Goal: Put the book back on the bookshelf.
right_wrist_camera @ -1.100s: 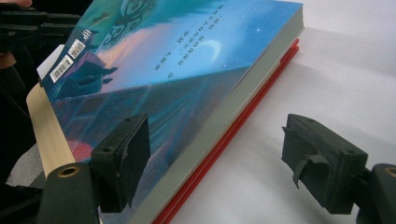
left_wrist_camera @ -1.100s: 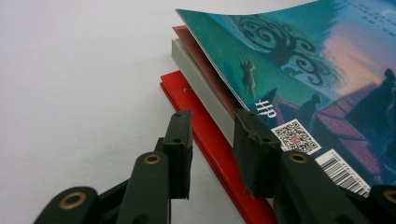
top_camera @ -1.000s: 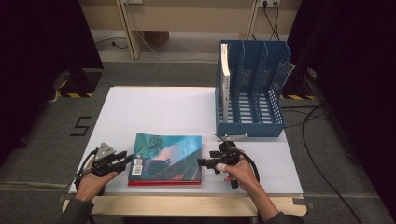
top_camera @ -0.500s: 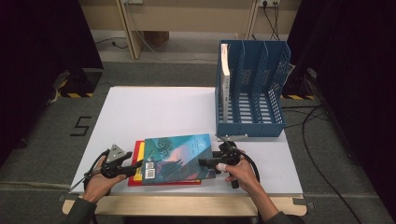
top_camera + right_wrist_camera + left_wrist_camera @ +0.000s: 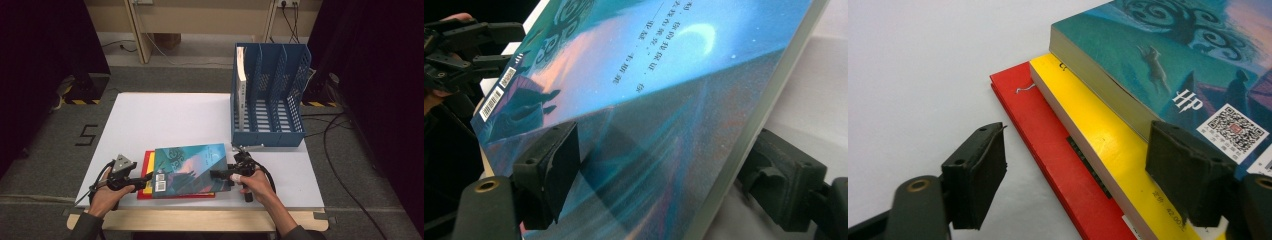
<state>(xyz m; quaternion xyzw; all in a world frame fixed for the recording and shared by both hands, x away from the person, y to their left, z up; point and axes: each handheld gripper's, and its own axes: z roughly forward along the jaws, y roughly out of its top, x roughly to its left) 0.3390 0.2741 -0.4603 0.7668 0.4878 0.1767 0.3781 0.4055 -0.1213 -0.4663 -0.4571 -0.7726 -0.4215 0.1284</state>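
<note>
- the teal book [image 5: 190,169] is on top of a small stack near the front edge of the white table [image 5: 165,117]. a yellow book [image 5: 1088,135] is under it & a red book [image 5: 1048,145] is at the bottom.
- the right side of the teal book is lifted up, so it sits tilted. its left side is low on the stack.
- right gripper [image 5: 226,174] grips the teal book at its right edge. in the right gripper view one black jaw is on the cover & the other is under the book.
- left gripper [image 5: 146,181] is at the left side of the stack. its jaws have just been opening & now stand apart w/ nothing gripped. in the left gripper view one jaw is over the bare table, the other by the teal book's corner, w/ the red & yellow books' edges in the gap.
- a blue file rack [image 5: 269,95] stands at the back right of the table, w/ a white book [image 5: 242,85] upright in its left slot.
</note>
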